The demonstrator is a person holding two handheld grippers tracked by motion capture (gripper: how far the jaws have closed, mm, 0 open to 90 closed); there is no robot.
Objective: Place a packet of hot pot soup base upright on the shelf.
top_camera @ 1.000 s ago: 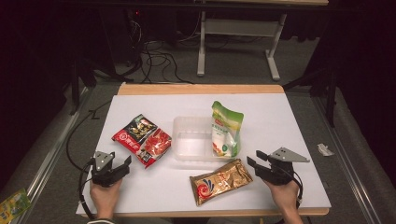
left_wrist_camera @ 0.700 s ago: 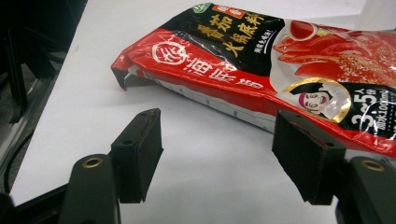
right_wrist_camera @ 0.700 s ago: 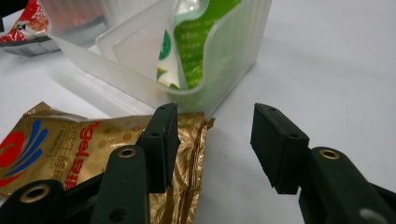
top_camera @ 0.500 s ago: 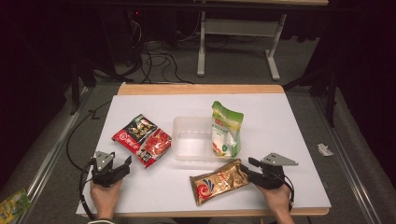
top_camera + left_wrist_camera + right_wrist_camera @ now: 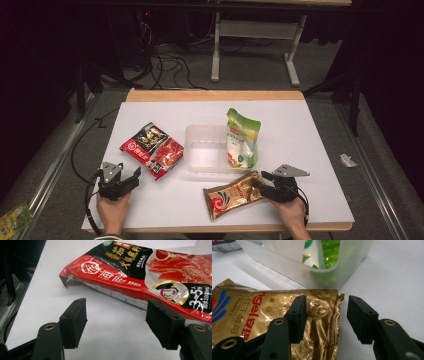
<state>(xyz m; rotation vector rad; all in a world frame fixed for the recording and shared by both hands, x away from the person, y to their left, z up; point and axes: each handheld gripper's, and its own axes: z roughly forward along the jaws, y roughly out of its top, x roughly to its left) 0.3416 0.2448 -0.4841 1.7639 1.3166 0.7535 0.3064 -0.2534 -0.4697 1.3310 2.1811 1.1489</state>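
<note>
Two grippers sit low at the near edge of the white table (image 5: 310,130). The right gripper (image 5: 325,315) has its jaws spread over the crinkled end of the gold foil pouch (image 5: 232,195), apparently not yet pinching it; the pouch lies flat just before the clear plastic container (image 5: 205,150). The left gripper (image 5: 116,322) gapes empty, near the red sauce packet (image 5: 140,277).

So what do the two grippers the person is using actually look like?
Both are black two-jaw tools. The left gripper and the right gripper each carry a grey three-cornered plate on top and trail a black cable. Their jaws end in flat, blocky black pads with brass-coloured pivot rings behind them.
</note>
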